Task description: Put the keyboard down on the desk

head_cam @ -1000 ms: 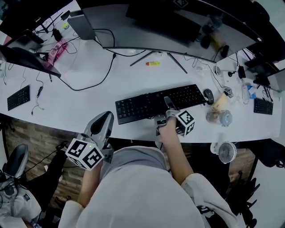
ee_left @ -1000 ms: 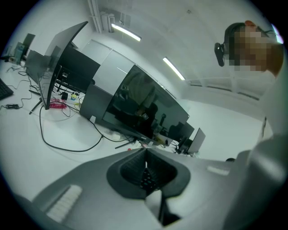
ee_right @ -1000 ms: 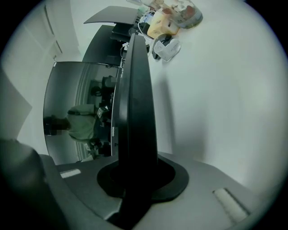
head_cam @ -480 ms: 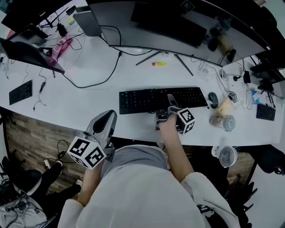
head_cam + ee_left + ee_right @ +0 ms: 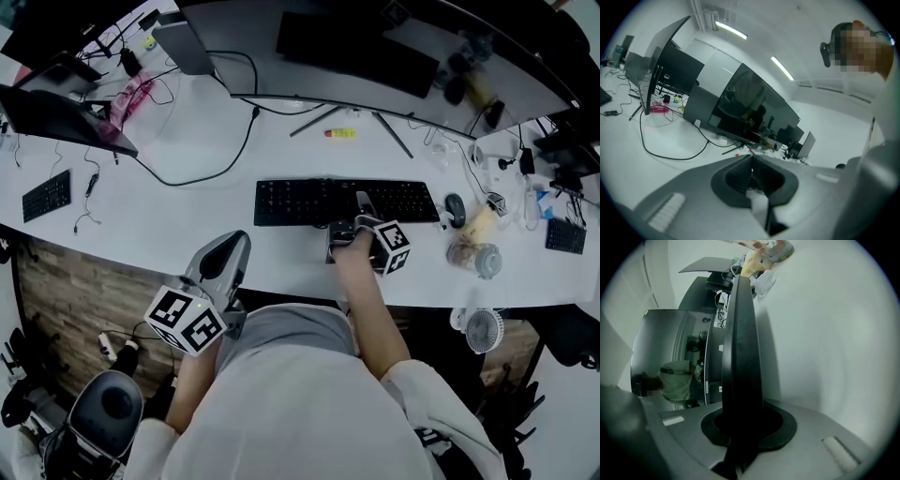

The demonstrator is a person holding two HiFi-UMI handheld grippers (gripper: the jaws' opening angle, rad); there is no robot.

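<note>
**Layout.** The white desk (image 5: 187, 220) carries a wide curved monitor (image 5: 375, 56) at the rear. The black keyboard (image 5: 300, 200) lies in front of the monitor and parallel to the desk's front edge. A mouse (image 5: 456, 210) sits just beside its right end, and a clear jar (image 5: 473, 255) stands nearer the front edge.

**Tool state.**
- The right gripper (image 5: 359, 208) is clamped on the keyboard at the middle of its near edge. In the right gripper view the dark slab runs edge-on between the jaws, which are narrowly parted around its thickness.
- The left gripper (image 5: 220, 267) is off the desk's front edge. Its jaws are closed together and hold nothing.

**Contact.** The keyboard is at or very close to the desk surface. Whether its full underside rests there cannot be told.

**Hazards from this state.**
1. Single-point grip: the hold is on one long edge only. If the far edge is not seated, the keyboard is likely to pivot and slap down on release.
2. Trapped jaw: one jaw appears to sit under the keyboard. Withdrawing without opening wide enough could drag the keyboard towards the front edge.
3. Side clearance: a rightward shift during placement would push the mouse, then the jar.
</note>
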